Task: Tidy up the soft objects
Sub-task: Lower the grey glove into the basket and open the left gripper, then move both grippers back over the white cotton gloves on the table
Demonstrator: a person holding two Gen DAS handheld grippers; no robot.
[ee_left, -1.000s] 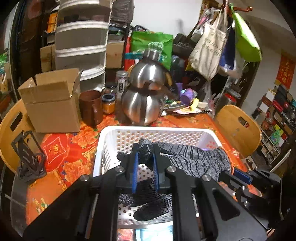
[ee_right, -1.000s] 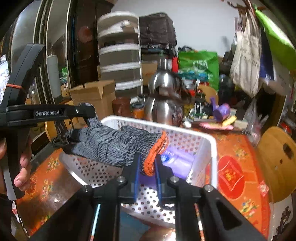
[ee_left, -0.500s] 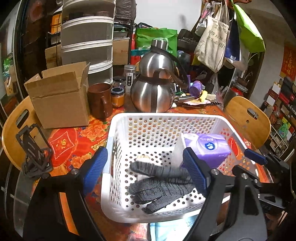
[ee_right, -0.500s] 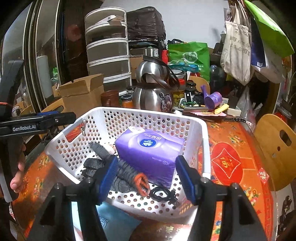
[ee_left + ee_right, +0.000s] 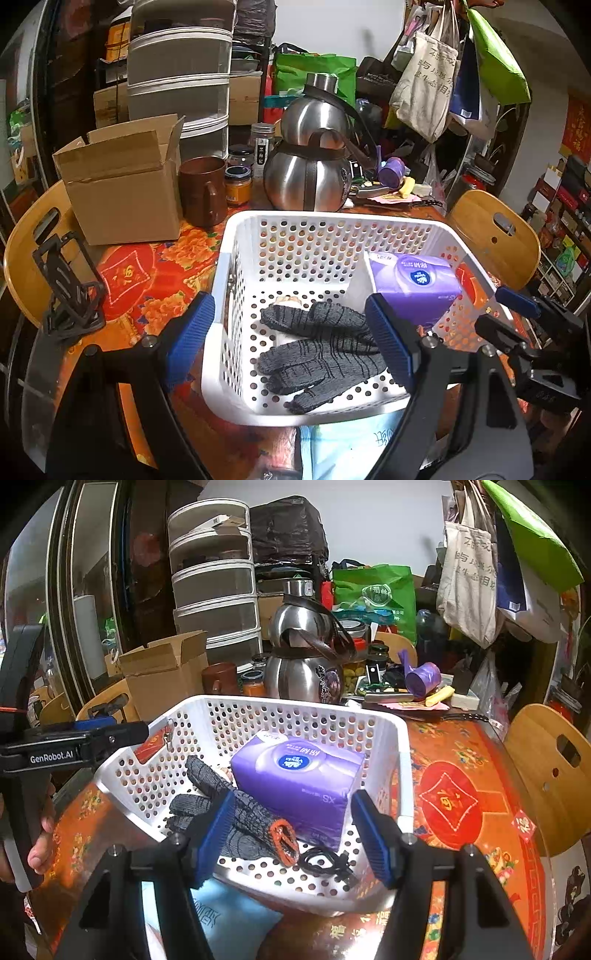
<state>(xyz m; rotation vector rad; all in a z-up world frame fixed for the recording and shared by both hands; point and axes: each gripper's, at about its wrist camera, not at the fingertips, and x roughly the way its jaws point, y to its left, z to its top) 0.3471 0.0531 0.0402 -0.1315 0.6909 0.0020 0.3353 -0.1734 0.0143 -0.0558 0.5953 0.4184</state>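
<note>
The grey knitted glove [image 5: 321, 350] lies flat on the floor of the white basket [image 5: 236, 236], in the lower middle of the left wrist picture, and it touches the purple tissue pack [image 5: 413, 284] that stands in the right part of the same basket. In the right wrist picture the glove [image 5: 229, 812] appears in the lower left of the basket [image 5: 402, 760], with its orange cuff [image 5: 284, 838] turned toward the lower centre of the frame.

Both grippers are spread wide and hold nothing. The left gripper [image 5: 291, 343] has one blue pad at the lower left, outside the basket wall, and the other at the lower right over the glove. The right gripper [image 5: 295, 834] hangs over the near rim, its pads on both sides of the cuff and the tissue pack.

The long axis of the glove goes from its fingertips, near the lower centre of the left wrist picture, toward the cuff, which is hidden there behind the right pad. I judge the right gripper as the nearer one to the cuff end. A light blue packet [image 5: 221, 919] lies under the near rim, at the bottom of both pictures; it may be the next soft thing
</note>
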